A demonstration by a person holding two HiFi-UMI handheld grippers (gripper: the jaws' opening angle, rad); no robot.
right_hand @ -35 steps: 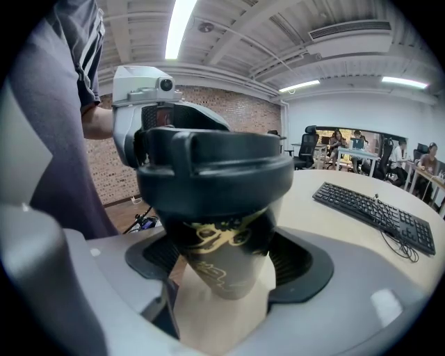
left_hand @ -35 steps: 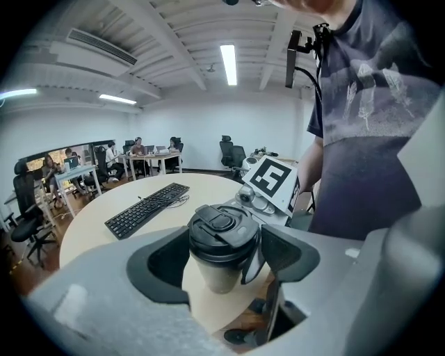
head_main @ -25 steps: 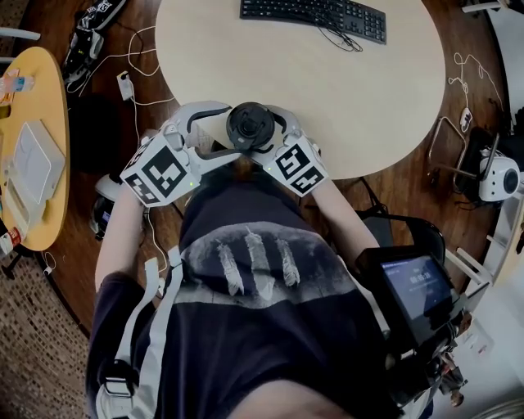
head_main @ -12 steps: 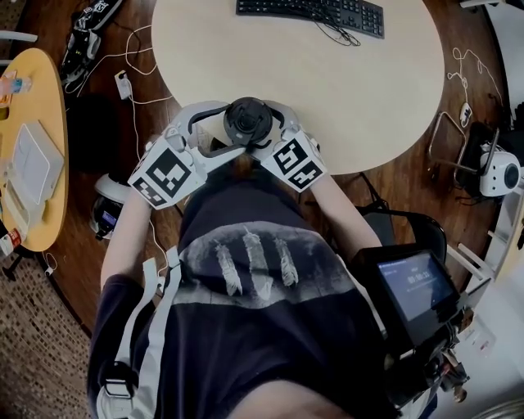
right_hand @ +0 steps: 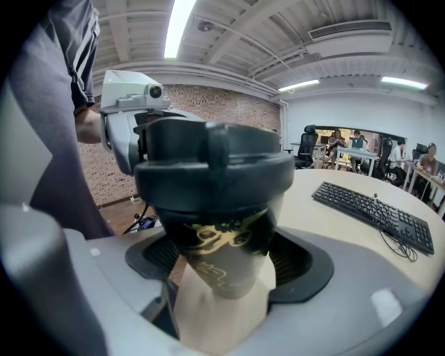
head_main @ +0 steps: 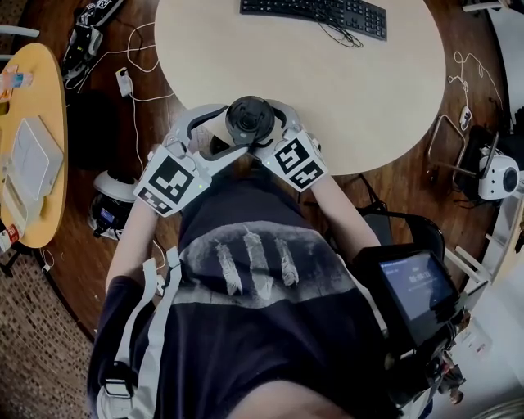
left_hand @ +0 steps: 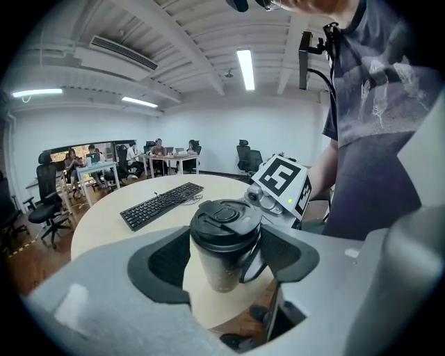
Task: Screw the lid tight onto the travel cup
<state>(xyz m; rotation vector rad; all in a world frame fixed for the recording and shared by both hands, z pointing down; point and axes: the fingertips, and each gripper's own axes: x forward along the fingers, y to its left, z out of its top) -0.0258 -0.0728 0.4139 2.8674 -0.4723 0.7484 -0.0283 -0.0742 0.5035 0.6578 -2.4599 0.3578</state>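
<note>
1. The cup (right_hand: 217, 268), with its black lid (left_hand: 226, 221) on top, is held at the 7 o'clock edge of the round table (head_main: 344, 98).
2. The left gripper (left_hand: 226, 250) reaches in from 8 o'clock and is closed on the lid.
3. The right gripper (right_hand: 221, 261) comes from 4 o'clock and clamps the cup's body under the lid.
4. A keyboard (head_main: 315, 16) lies at the table's 12 o'clock.

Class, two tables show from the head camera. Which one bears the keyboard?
The big round cream table, with the black keyboard at its far edge; the yellow table at the left shows none.
</note>
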